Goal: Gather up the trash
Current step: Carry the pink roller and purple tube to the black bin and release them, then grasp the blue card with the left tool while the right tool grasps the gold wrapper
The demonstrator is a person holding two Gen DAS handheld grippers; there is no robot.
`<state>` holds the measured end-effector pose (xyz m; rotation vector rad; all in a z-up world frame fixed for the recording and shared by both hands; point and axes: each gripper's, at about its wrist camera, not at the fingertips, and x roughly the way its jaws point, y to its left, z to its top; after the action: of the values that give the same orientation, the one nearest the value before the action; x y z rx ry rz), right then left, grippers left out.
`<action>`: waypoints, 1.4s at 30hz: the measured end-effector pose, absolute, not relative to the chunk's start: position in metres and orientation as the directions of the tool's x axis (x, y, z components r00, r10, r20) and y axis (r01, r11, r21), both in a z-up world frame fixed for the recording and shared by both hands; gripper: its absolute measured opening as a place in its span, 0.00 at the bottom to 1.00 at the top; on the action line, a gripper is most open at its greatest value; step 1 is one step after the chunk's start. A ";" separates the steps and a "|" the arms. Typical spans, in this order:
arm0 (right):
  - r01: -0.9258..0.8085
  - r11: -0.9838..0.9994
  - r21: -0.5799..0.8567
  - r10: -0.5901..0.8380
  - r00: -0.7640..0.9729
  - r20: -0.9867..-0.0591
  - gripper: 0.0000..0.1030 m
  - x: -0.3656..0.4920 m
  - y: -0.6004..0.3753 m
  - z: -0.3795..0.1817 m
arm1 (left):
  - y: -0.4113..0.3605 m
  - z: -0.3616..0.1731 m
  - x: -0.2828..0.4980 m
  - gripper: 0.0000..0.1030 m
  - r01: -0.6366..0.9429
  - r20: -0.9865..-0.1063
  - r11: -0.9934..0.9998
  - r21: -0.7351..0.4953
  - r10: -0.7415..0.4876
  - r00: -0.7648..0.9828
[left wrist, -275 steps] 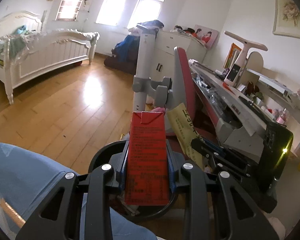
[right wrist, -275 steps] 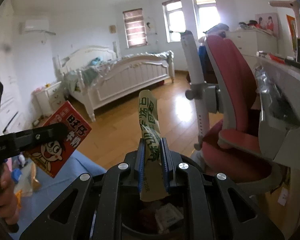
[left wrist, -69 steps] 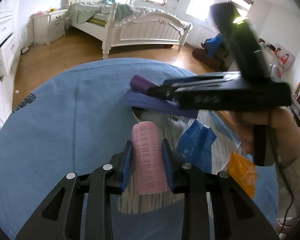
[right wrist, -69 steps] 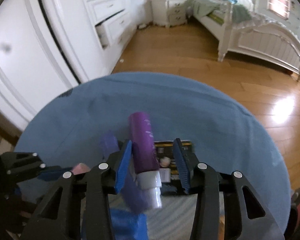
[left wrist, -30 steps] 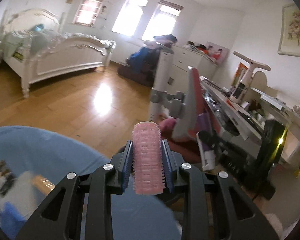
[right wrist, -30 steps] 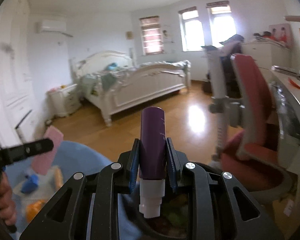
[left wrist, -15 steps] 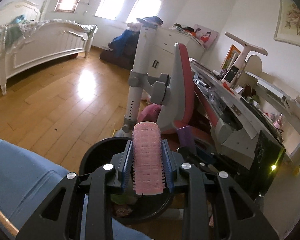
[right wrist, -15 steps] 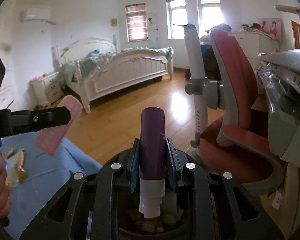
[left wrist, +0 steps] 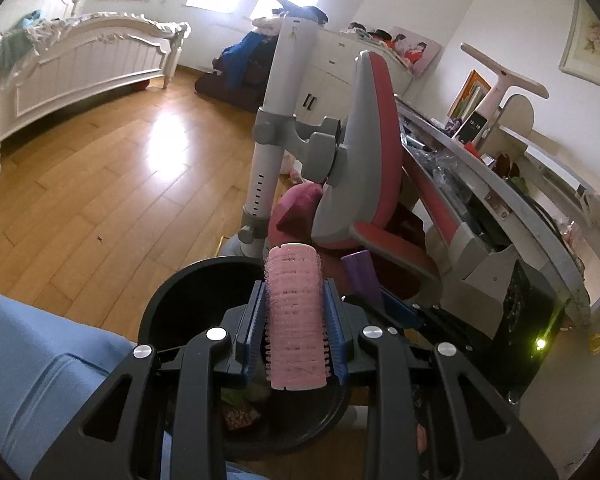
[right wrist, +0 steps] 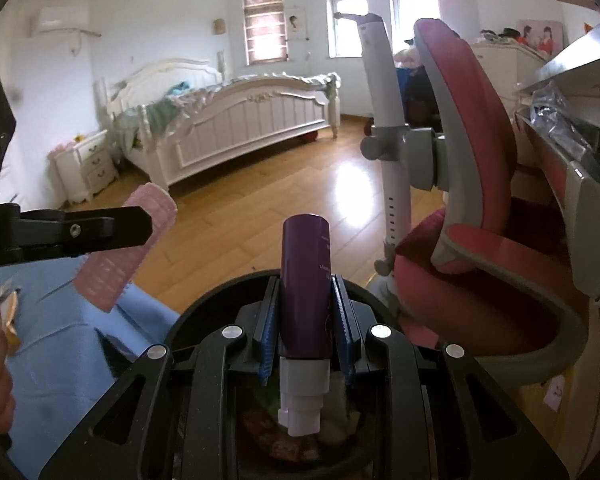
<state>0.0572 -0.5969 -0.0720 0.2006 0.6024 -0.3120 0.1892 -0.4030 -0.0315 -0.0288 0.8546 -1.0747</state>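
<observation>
Left wrist view: the left gripper (left wrist: 295, 326) has its fingers closed on a pink hair roller (left wrist: 296, 318), held upright over the black trash bin (left wrist: 188, 292), which stands on the wooden floor (left wrist: 100, 200) beside the blue-covered counter (left wrist: 40, 364). Wrappers lie in the bin's bottom. A purple tube (left wrist: 362, 278) shows just right of the roller, with a red chair (left wrist: 376, 184) behind.

Right wrist view: the right gripper (right wrist: 306, 326) has its fingers clamped on the purple tube (right wrist: 306, 288), white cap pointing down over the trash bin (right wrist: 220, 300). To the left, the left gripper (right wrist: 100, 228) holds the pink hair roller (right wrist: 120, 248) above the counter's (right wrist: 60, 360) edge. A white bed (right wrist: 240, 120) stands beyond
</observation>
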 end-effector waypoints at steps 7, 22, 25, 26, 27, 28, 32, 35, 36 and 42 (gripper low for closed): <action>0.367 0.929 0.045 -0.266 0.749 -0.607 0.35 0.066 -0.600 -0.079 | -0.412 -0.041 0.199 0.70 0.736 -0.620 0.527 -0.424 -0.762 0.189; 0.242 0.962 0.128 -0.121 0.797 -0.592 0.73 0.061 -0.540 -0.053 | -0.291 0.007 0.166 0.86 0.661 -0.584 0.656 -0.364 -0.714 0.387; 0.155 0.972 0.177 -0.022 0.810 -0.585 0.73 0.067 -0.507 -0.039 | -0.240 0.011 0.164 0.86 0.595 -0.601 0.731 -0.334 -0.651 0.463; 0.129 0.976 0.177 -0.002 0.813 -0.582 0.73 0.069 -0.497 -0.036 | -0.224 0.010 0.164 0.86 0.570 -0.610 0.753 -0.328 -0.630 0.481; 0.106 0.978 0.178 0.017 0.814 -0.581 0.73 0.070 -0.487 -0.033 | -0.207 0.009 0.165 0.86 0.544 -0.619 0.774 -0.323 -0.608 0.498; 0.072 0.981 0.180 0.046 0.814 -0.579 0.73 0.073 -0.473 -0.029 | -0.184 0.007 0.166 0.86 0.505 -0.630 0.801 -0.322 -0.579 0.518; -0.039 0.982 0.186 0.143 0.795 -0.590 0.73 0.086 -0.423 -0.021 | -0.103 -0.004 0.171 0.86 0.354 -0.634 0.853 -0.383 -0.522 0.571; -0.110 0.975 0.195 0.209 0.758 -0.617 0.73 0.101 -0.388 -0.022 | -0.059 -0.017 0.175 0.84 0.237 -0.656 0.887 -0.397 -0.455 0.602; -0.137 0.971 0.194 0.231 0.742 -0.630 0.73 0.108 -0.375 -0.024 | -0.047 -0.024 0.177 0.79 0.205 -0.663 0.886 -0.417 -0.450 0.598; -0.232 0.960 0.158 0.274 0.654 -0.705 0.68 0.141 -0.322 -0.038 | -0.026 -0.058 0.198 0.65 0.115 -0.703 0.875 -0.470 -0.450 0.552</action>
<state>0.1408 -0.3220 -0.0382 0.0556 0.8091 0.2870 0.1978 -0.0264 -0.0577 -0.3955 0.9322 -0.3442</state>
